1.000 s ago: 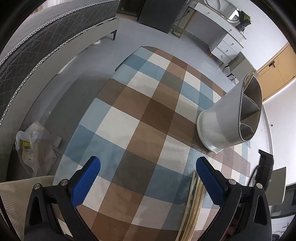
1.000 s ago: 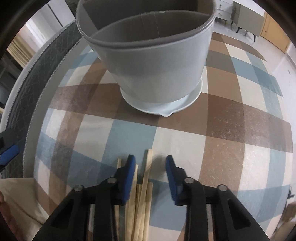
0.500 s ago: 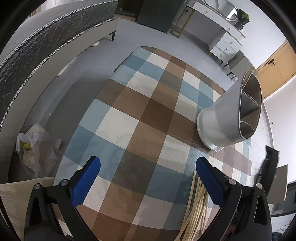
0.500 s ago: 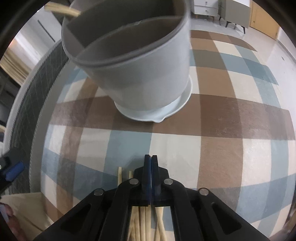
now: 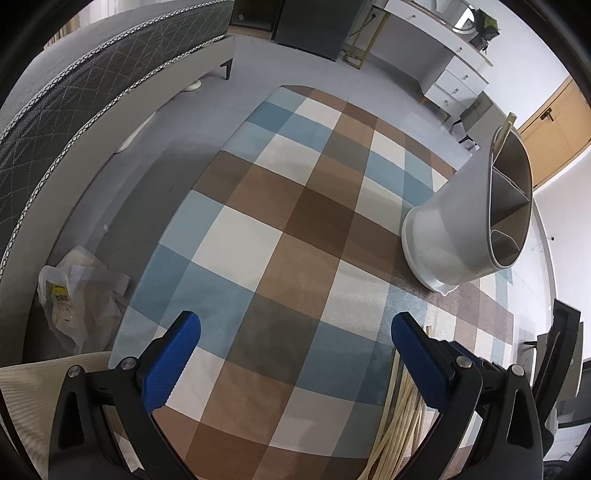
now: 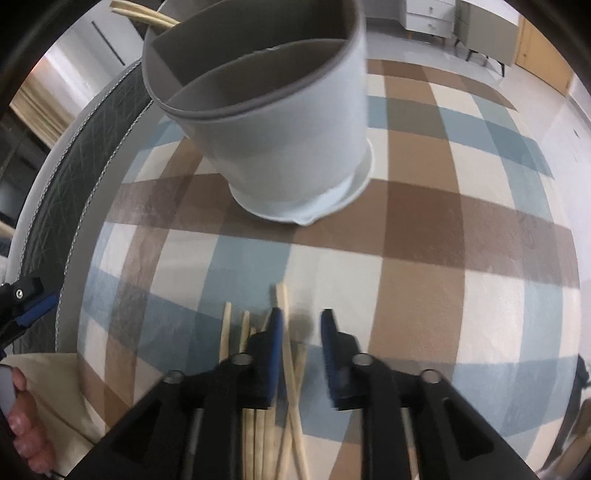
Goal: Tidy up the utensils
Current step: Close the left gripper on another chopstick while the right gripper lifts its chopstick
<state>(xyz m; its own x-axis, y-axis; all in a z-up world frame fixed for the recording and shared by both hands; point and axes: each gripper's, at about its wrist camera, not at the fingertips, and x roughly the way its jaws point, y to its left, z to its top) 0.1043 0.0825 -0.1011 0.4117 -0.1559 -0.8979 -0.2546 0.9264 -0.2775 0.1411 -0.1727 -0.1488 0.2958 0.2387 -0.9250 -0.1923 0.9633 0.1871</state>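
Pale chopsticks [image 6: 284,373] heaped flat near upright divided holder [image 6: 280,129].

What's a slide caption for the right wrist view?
Right tool open above loose chopsticks on the checked cloth, facing the divided utensil holder that already holds some.

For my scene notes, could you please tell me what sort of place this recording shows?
Probably a bedroom at home: a quilted bed stands beside the checked tablecloth, with a white dressing table and a wooden door behind.

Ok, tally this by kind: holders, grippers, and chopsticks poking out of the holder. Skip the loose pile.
Holder: 1
Grippers: 2 (left gripper, right gripper)
Chopsticks poking out of the holder: 2 showing
Total: 5
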